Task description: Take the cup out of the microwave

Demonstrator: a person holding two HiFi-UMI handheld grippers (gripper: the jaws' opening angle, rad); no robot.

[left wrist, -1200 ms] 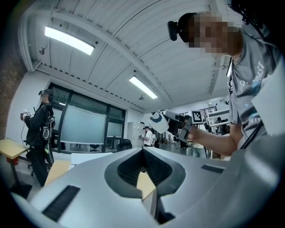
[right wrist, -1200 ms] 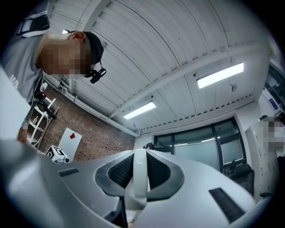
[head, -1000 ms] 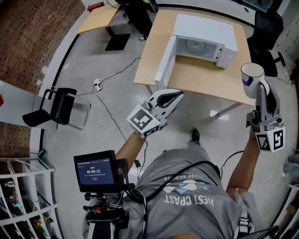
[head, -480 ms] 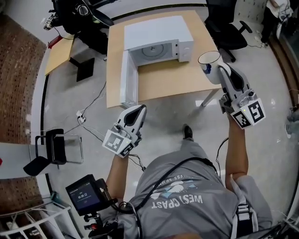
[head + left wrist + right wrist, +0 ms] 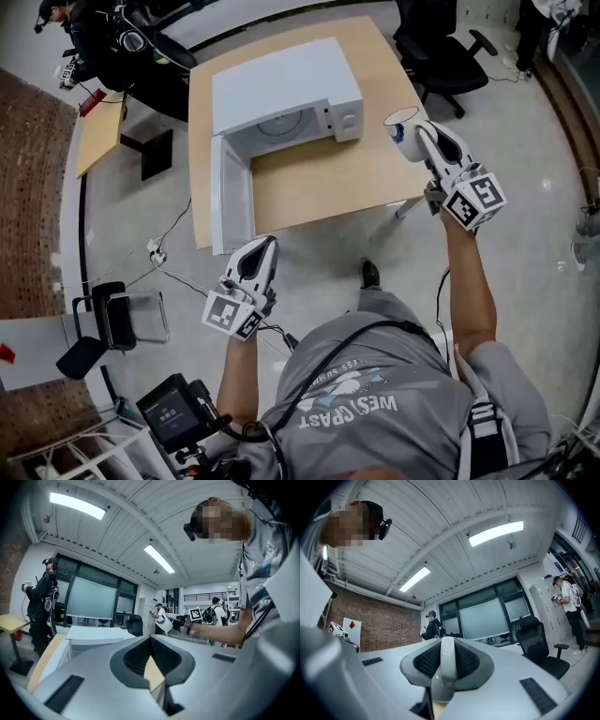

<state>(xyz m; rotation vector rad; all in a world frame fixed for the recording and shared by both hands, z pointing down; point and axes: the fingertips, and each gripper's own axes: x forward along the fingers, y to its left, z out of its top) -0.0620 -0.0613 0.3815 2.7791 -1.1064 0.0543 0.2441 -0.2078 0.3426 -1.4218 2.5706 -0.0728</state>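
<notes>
Since a second ago the right gripper (image 5: 413, 132) has swung in from open floor to the counter's (image 5: 328, 183) right-hand edge, carrying the white cup (image 5: 401, 122) with it, while the left gripper (image 5: 264, 246) has drawn back off the counter's near edge. The right jaws are clamped on the cup: in the right gripper view a narrow white part of it stands upright between the dark ribbed pads, which press on it from both sides. The cup is out of the microwave (image 5: 281, 80), held in the air just beside the oven's front right corner, over the counter's edge. The left jaws are closed tip to tip with nothing between them; only a sliver of tan counter shows through the gap behind the tips. They point at the near end of the open microwave door (image 5: 231, 197), which stands out from the oven's left side toward the counter's near edge. Between that door and the right edge lies a bare stretch of wood. An office chair (image 5: 445, 61) stands near the counter's far right corner.
</notes>
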